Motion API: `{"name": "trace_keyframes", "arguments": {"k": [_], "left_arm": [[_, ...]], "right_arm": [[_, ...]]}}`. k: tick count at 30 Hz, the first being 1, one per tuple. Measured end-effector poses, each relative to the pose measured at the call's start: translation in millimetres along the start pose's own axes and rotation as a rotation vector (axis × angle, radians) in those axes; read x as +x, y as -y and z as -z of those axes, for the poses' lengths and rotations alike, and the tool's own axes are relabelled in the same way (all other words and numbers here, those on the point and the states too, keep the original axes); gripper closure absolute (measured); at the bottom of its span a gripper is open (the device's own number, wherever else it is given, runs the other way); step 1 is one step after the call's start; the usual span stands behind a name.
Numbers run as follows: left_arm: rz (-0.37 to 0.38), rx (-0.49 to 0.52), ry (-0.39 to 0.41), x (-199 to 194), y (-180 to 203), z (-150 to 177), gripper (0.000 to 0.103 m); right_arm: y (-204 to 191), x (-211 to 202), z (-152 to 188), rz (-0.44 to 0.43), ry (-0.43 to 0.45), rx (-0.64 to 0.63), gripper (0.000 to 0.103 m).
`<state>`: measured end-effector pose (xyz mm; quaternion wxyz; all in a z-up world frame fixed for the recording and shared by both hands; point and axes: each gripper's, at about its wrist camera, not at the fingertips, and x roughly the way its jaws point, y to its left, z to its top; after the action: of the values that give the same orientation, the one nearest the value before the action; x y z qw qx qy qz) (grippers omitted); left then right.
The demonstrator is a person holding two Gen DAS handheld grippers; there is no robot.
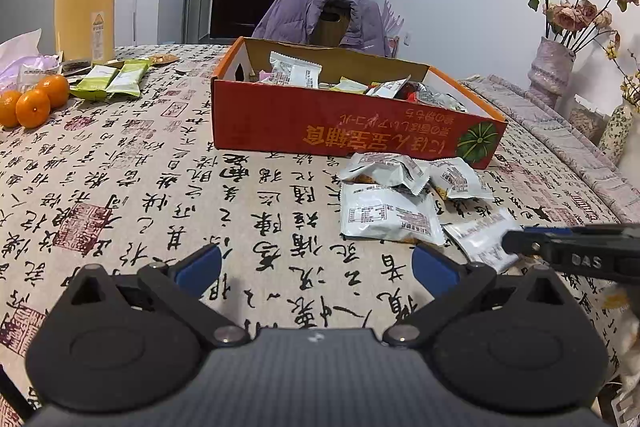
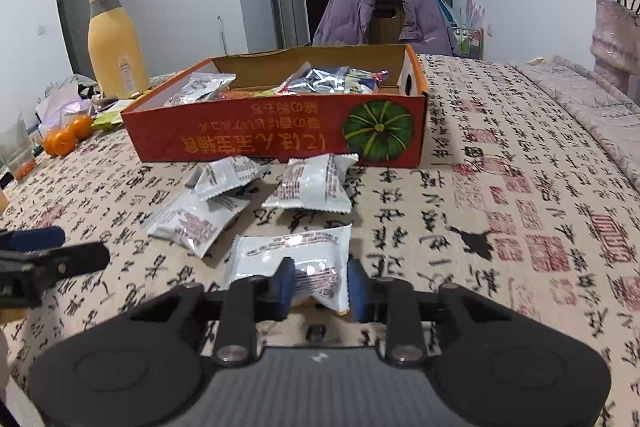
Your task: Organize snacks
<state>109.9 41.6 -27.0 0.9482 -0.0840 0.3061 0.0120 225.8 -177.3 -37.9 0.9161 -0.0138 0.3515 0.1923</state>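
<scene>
Left wrist view: left gripper [image 1: 316, 267] fingers wide apart over bare tablecloth [image 1: 140, 187]; white snack packets [image 1: 390, 213] lie right, near the orange box [image 1: 340, 131].

Right wrist view: right gripper [image 2: 320, 287] fingers straddle the nearest packet [image 2: 296, 259], pads close beside it; full clamp unclear.

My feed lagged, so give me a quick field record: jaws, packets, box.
left gripper: jaws wide open, holding nothing, above bare cloth
right gripper: jaws around the nearest packet, grip not confirmed
loose packets: four on the tablecloth, in front of the box
box: open, already holding packets
</scene>
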Motion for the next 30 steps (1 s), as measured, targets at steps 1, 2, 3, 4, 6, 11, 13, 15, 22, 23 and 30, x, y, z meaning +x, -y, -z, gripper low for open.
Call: {"name": "trace_keyframes", "arguments": {"k": [1, 2, 3, 4, 6, 11, 13, 15, 22, 23, 30], "left_arm": [[0.002, -0.003, 0.001, 0.2, -0.4, -0.2, 0.000], [0.004, -0.005, 0.003, 0.3, -0.7, -0.3, 0.000], [0.006, -0.007, 0.004, 0.1, -0.3, -0.2, 0.000], [0.011, -0.008, 0.004, 0.1, 0.0, -0.1, 0.000], [0.018, -0.005, 0.004, -0.6, 1.4, 0.6, 0.000], [0.019, 0.010, 0.012, -7.4, 1.6, 1.1, 0.000], [0.018, 0.007, 0.016, -11.5, -0.3, 0.1, 0.000], [0.026, 0.011, 0.010, -14.8, -1.1, -0.6, 0.000], [0.041, 0.060, -0.026, -13.8, 5.6, -4.5, 0.000], [0.042, 0.062, -0.028, -13.2, 5.8, -4.3, 0.000], [0.052, 0.066, -0.031, -8.0, 7.8, -7.9, 0.000]], "right_arm": [[1.5, -3.4, 2.0, 0.002, -0.005, 0.017, 0.077], [3.5, -6.9, 4.2, 0.001, -0.009, 0.040, 0.079], [4.9, -9.9, 6.4, 0.003, -0.010, 0.061, 0.080], [5.8, -13.3, 9.1, 0.007, -0.012, 0.086, 0.080], [5.9, -19.1, 12.1, 0.004, -0.011, 0.109, 0.077], [-1.7, -32.2, 1.2, -0.033, 0.003, -0.139, 0.010], [-5.8, -32.2, -1.9, -0.030, -0.015, -0.288, 0.012], [-5.8, -26.9, -7.0, -0.048, -0.051, -0.359, 0.012], [-6.0, 9.0, -12.2, -0.136, -0.107, -0.412, 0.018], [-3.5, 12.2, -11.2, -0.154, -0.100, -0.387, 0.021], [14.1, 9.5, -9.2, -0.077, -0.056, -0.163, 0.058]]}}
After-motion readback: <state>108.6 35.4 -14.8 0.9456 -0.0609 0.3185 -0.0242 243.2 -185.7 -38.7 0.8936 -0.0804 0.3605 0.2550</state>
